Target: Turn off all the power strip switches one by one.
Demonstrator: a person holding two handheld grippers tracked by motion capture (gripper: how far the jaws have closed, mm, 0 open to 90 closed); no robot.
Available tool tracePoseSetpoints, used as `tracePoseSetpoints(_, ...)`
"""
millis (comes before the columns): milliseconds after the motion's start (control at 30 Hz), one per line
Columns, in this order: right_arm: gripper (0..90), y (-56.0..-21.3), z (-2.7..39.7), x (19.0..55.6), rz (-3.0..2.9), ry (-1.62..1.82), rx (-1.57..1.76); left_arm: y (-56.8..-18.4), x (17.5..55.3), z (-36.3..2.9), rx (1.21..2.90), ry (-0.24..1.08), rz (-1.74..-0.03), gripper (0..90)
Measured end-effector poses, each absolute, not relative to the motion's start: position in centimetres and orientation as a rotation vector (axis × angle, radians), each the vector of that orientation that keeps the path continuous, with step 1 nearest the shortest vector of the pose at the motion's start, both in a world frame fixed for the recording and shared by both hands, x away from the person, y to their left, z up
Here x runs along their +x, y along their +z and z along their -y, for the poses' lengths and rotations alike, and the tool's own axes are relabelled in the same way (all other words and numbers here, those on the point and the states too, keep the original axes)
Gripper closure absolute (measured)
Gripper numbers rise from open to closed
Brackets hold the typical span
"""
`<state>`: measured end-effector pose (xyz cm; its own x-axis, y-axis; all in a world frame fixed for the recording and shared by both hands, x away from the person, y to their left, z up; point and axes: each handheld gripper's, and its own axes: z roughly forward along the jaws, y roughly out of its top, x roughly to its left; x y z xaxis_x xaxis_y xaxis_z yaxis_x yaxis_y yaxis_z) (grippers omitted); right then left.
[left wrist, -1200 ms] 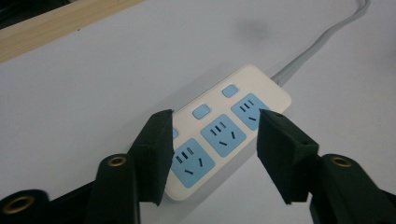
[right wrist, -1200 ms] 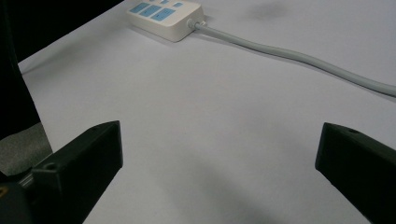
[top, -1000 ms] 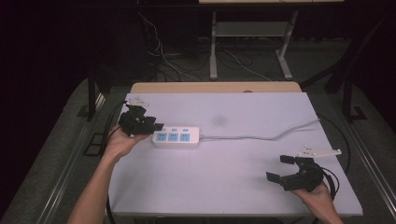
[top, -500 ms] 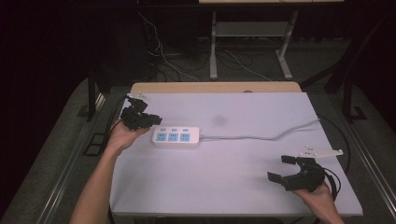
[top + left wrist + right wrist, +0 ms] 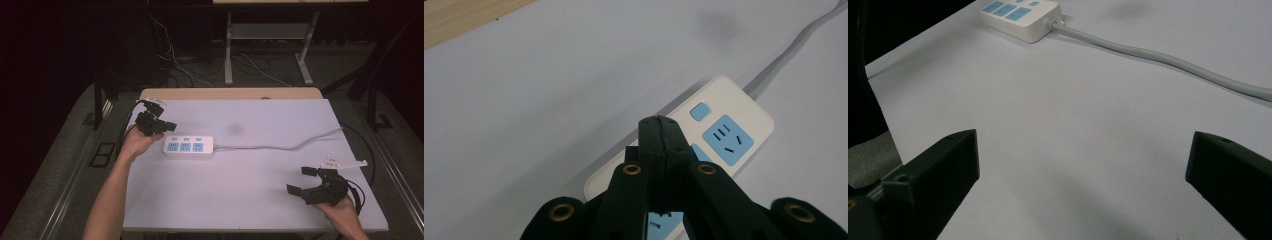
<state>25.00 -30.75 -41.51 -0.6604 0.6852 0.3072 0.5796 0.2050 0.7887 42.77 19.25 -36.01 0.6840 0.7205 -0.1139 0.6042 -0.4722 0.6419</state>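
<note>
The left gripper (image 5: 167,126) has just been closing: its jaws, apart in the earlier high-view frames, now meet tip to tip with nothing between them, as the left gripper view (image 5: 659,131) confirms. The hand has also drawn back slightly from the power strip (image 5: 189,147), toward 9 o'clock on the table. Judged from this, the closed tips are being prepared as a single pointed tool, probably to press the small blue switch (image 5: 699,111) or to nudge the strip; no contact is made yet. The power strip lies flat on the white table (image 5: 250,200) at about 10 o'clock from the table centre, just beside the left gripper at its 3 o'clock side, with its grey cable (image 5: 280,146) running off toward 3 o'clock. The right gripper (image 5: 306,180) rests near the table edge at about 5 o'clock, well apart from the strip, jaws spread wide and empty; the right gripper view shows bare table between them and has not changed from the earlier frames. Limits of observation: in the left gripper view the closed jaws cover the near end of the strip and part of its sockets; whether the switch is on cannot be told; the cable's far end leaves the frame, so its plug is cut off.
</note>
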Motion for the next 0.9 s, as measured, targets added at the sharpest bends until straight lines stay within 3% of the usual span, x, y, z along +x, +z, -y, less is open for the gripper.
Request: tracePoseSetpoints(900, 0.6, -41.6, 30.9, 25.0, -2.357, 1.446, 1.236, -39.1, 44.2, -18.8, 2.317, 0.202, -1.056, 89.1)
